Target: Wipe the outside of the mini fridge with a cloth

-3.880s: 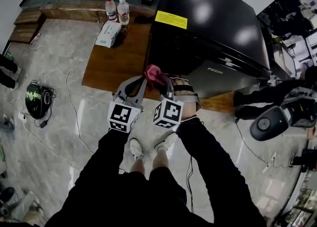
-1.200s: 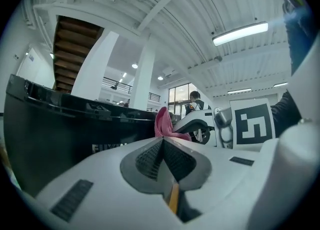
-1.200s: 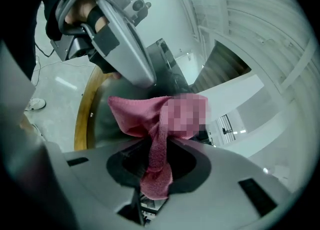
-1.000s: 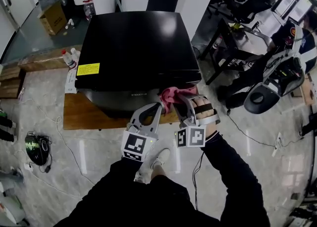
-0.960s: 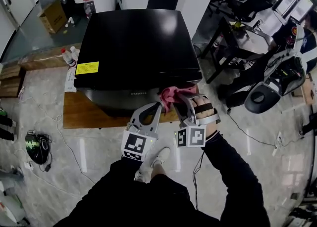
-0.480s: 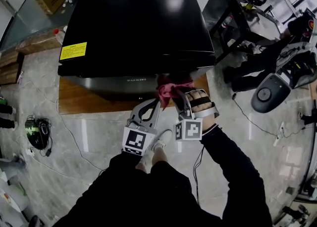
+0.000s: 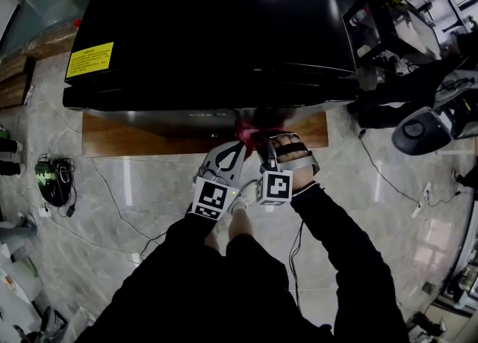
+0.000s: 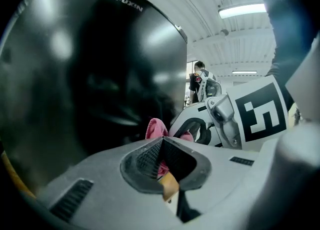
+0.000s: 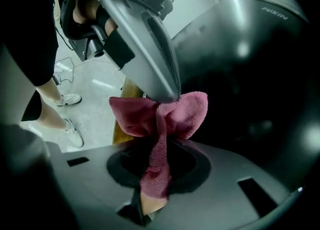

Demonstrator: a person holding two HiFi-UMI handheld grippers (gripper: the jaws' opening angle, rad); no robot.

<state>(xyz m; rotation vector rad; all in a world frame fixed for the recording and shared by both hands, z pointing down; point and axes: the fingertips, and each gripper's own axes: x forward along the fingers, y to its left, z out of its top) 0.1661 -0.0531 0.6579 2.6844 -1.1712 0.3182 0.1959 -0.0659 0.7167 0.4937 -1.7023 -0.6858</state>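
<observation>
Pink terry cloth (image 9: 182, 113) is bunching into a bow shape against the glossy front face of the black mini fridge (image 7: 209, 28), just under its top edge. The right gripper (image 9: 156, 174) is clamping the cloth's lower strip between closed jaws. The left gripper (image 8: 161, 146) is also closing on it, pinching its middle from the other side. The two grippers are meeting tip to tip. The fridge is standing on a wooden platform (image 7: 112, 136), which is lying on the marbled floor (image 7: 112, 222).

Wooden platform (image 7: 112, 136) on marble floor (image 7: 142, 211); office chair (image 7: 422, 128) right; cables (image 7: 46, 177) left.
</observation>
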